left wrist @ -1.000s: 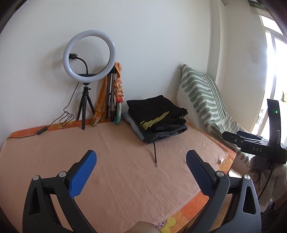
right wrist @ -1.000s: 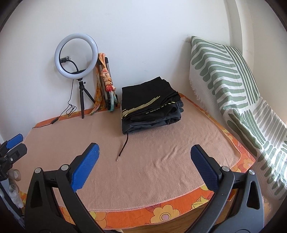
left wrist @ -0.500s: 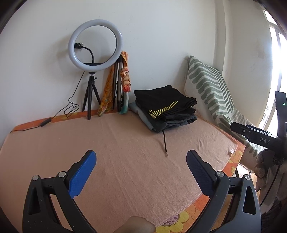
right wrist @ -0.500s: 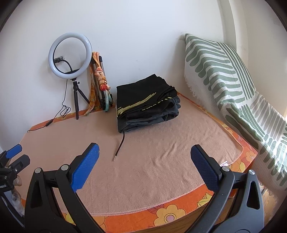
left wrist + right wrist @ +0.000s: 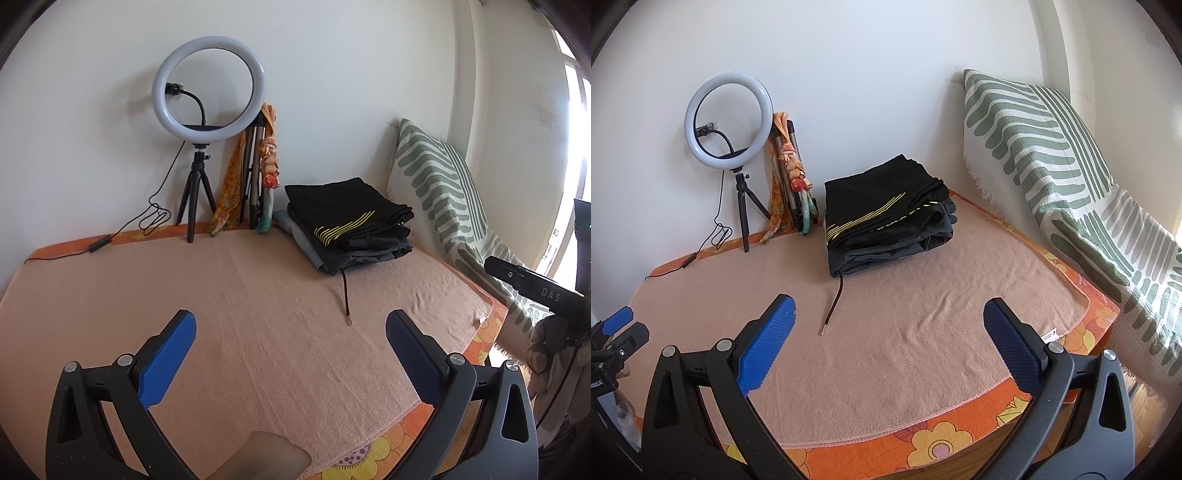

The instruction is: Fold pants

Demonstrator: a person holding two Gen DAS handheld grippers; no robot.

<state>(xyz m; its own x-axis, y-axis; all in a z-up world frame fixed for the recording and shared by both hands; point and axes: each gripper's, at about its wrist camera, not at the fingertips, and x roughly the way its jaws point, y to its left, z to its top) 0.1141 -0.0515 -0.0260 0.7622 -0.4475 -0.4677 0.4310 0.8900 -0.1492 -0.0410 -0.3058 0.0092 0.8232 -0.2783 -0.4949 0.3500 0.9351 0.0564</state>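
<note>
A stack of folded dark pants [image 5: 351, 225] [image 5: 886, 221] with yellow stripes on the top pair lies at the back of the table, near the wall. A black drawstring [image 5: 345, 295] [image 5: 833, 302] trails from the stack toward me. My left gripper [image 5: 291, 354] is open and empty, above the table's front part. My right gripper [image 5: 890, 339] is open and empty, over the front edge, well short of the stack. The right gripper's body shows in the left wrist view [image 5: 535, 288]; the left gripper shows at the left edge of the right wrist view [image 5: 613, 332].
A peach towel [image 5: 258, 314] [image 5: 923, 314] covers the table over an orange floral cloth [image 5: 923, 439]. A ring light on a tripod [image 5: 208, 92] [image 5: 729, 122], its cable and a scarf-wrapped tripod [image 5: 258, 177] stand at the back. A green-striped cushion [image 5: 1052, 155] leans at the right.
Both grippers have drifted slightly, shifting the views; the stack sits a little farther right in the left wrist view. Both stay open and empty, and the pants have not moved.
</note>
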